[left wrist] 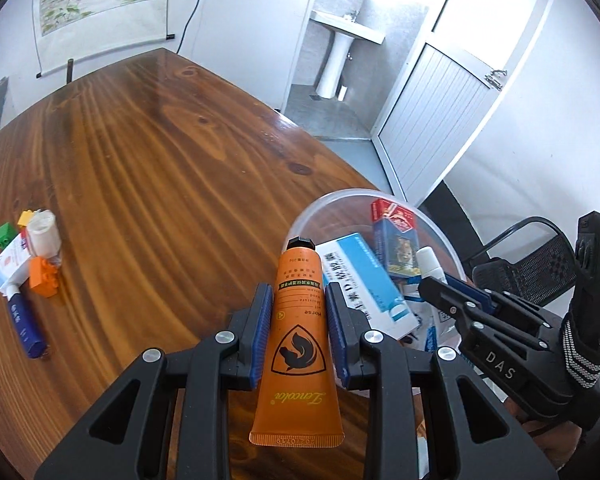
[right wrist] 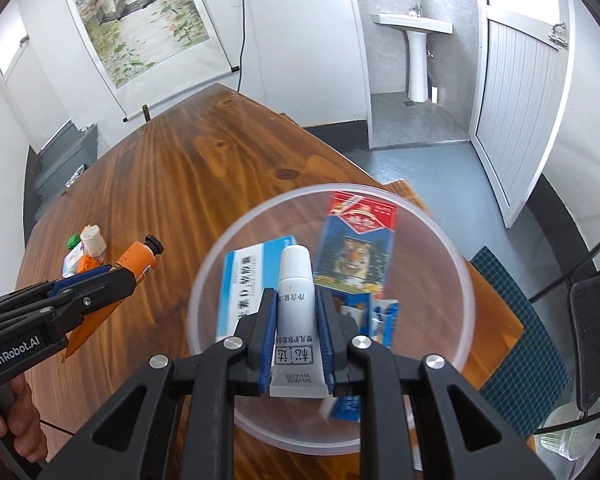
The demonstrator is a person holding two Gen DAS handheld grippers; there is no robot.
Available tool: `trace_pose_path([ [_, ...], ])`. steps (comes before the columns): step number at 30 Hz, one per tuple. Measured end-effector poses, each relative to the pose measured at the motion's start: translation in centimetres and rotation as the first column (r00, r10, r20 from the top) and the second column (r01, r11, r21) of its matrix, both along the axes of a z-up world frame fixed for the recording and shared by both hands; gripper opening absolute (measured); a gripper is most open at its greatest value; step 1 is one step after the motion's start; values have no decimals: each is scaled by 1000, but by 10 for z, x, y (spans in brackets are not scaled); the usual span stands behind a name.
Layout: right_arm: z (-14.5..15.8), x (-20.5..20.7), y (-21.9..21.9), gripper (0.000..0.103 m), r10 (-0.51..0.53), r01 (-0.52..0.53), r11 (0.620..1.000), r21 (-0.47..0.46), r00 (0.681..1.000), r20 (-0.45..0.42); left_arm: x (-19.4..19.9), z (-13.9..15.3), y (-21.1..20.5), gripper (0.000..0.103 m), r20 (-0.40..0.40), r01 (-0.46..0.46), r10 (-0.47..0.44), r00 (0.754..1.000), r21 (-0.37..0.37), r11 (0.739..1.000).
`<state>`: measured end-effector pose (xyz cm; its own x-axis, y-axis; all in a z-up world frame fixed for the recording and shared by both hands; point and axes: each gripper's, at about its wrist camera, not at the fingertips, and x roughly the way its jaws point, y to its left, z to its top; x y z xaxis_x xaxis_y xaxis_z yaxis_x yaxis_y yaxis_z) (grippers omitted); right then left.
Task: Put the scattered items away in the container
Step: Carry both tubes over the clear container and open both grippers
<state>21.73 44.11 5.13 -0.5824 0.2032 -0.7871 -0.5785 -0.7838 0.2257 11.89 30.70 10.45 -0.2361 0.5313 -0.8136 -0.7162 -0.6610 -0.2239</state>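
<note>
The left gripper (left wrist: 299,312) is clamping the orange tube (left wrist: 298,344) beside the clear container (right wrist: 466,280), while the right gripper (right wrist: 296,312) is squeezing the white tube (right wrist: 296,304) above it.

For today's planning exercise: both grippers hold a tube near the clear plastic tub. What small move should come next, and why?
Probably open the right gripper: its white squeeze tube already hangs over the clear round plastic tub, above the boxes inside. The left gripper, gripping the orange squeeze tube, sits at the rim and can follow.
</note>
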Motion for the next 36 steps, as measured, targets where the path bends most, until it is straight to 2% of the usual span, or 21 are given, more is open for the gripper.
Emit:
trace_pose_path([
  [10, -18, 4, 12, 22, 58, -58, 995, -82, 998, 2, 10, 2, 31, 29, -20, 31, -31, 999, -6, 1000],
  [13, -24, 2, 12, 22, 78, -77, 994, -81, 997, 11, 10, 1, 37, 29, -20, 27, -28, 999, -9, 1000],
  [21, -29, 13, 27, 22, 44, -41, 995, -92, 998, 34, 10, -4, 54, 29, -12, 41, -41, 999, -10, 999],
  [25, -26, 23, 35, 24, 30, -28, 993, -117, 999, 19, 10, -6, 66, 30, -11, 59, -59, 998, -8, 998],
  [28, -19, 27, 36, 44, 30, -29, 995, -99, 1000, 7, 7, -10, 78, 30, 5, 73, -73, 997, -13, 997],
  [30, -15, 30, 36, 70, 20, -20, 997, -75, 1000, 5, 4, -14, 86, 31, 30, 75, -75, 997, -10, 997],
  [31, -13, 32, 37, 73, 16, -16, 998, -60, 1000, 2, 2, -15, 89, 36, 40, 79, -79, 996, -7, 997],
  [32, -11, 33, 37, 75, 15, -15, 999, -50, 1000, 0, 1, -17, 92, 47, 55, 83, -83, 995, -3, 997],
  [33, -10, 34, 37, 75, 14, -13, 999, -43, 1000, 1, 2, -17, 93, 53, 59, 173, -172, 983, -1, 985],
  [34, -9, 34, 37, 75, 12, -12, 999, -43, 1000, 1, 1, -17, 93, 62, 58, 164, -164, 985, 6, 986],
  [36, -10, 36, 39, 75, 8, -8, 999, -46, 1000, 0, 1, -17, 92, 65, 55, 147, -148, 987, 18, 989],
])
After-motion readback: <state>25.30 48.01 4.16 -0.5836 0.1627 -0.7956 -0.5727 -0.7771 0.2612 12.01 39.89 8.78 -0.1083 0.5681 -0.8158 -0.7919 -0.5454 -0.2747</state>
